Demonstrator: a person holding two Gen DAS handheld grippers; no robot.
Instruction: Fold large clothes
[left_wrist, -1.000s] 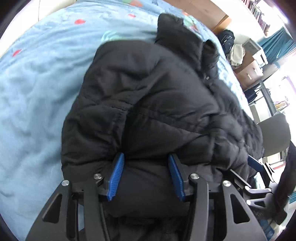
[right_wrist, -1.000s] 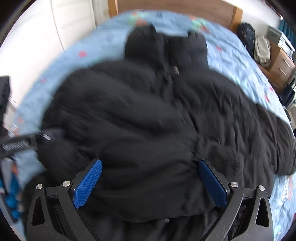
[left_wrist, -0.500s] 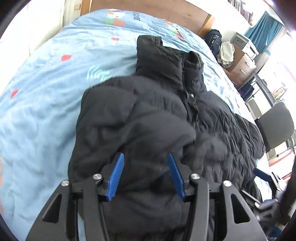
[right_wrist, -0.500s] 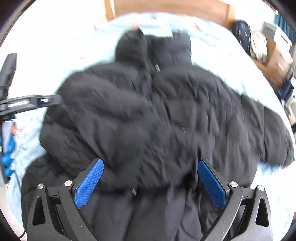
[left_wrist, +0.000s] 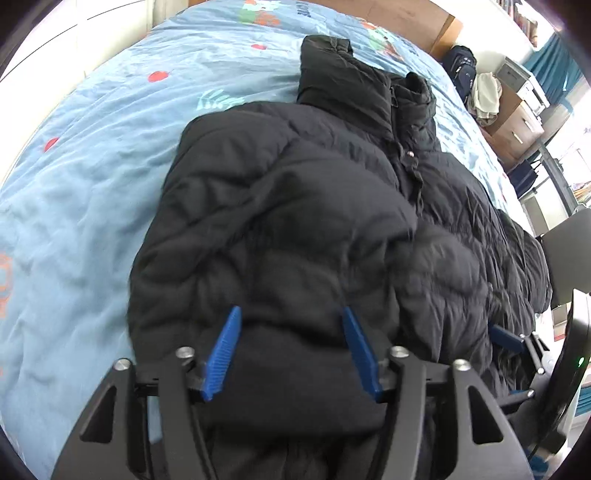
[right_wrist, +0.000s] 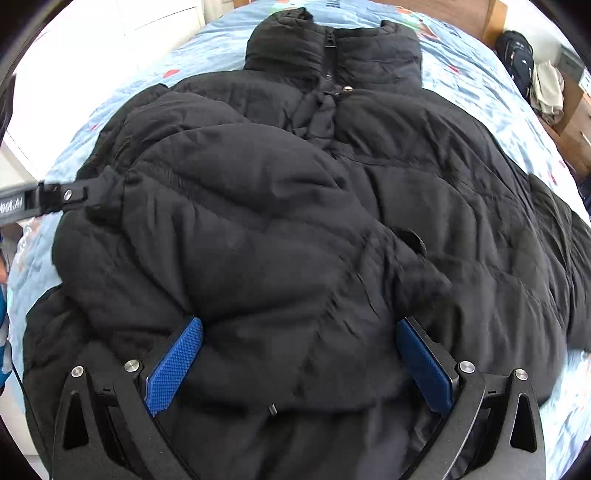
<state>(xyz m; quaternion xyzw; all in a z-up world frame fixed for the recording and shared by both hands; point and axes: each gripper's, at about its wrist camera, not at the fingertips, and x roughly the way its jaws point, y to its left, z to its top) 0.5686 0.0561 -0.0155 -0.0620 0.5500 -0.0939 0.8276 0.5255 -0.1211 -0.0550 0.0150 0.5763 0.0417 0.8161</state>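
Left tool (left_wrist: 291, 332): jaws are opening, blue pads (left_wrist: 225, 350) standing apart over a puffy fold of the black padded jacket (left_wrist: 288, 206); fabric is bulging up between them, and no pad is seen pressing on it. Right tool (right_wrist: 299, 350): jaws are standing spread wide, blue pads (right_wrist: 177, 365) sitting at either side of a thick roll of the same jacket near its lower hem; whether they are touching the fabric cannot be told. The left tool is also showing at the left edge of the right wrist view, its black tip (right_wrist: 55, 195) lying against the jacket's folded side. Jacket: black, quilted, puffy, lying front-up on the bed (left_wrist: 92, 155) with its stand-up collar (right_wrist: 332, 40) pointing away from both tools; zip closed, a small metal snap (right_wrist: 347, 88) showing below the collar. One sleeve is lying folded across the chest; the other is stretching out toward the bed's right side. Bedcover: pale blue, with red spots and printed figures. Beyond the bed: wooden headboard (left_wrist: 417, 18), dark backpack (left_wrist: 460, 70), wooden drawers (left_wrist: 517, 122).
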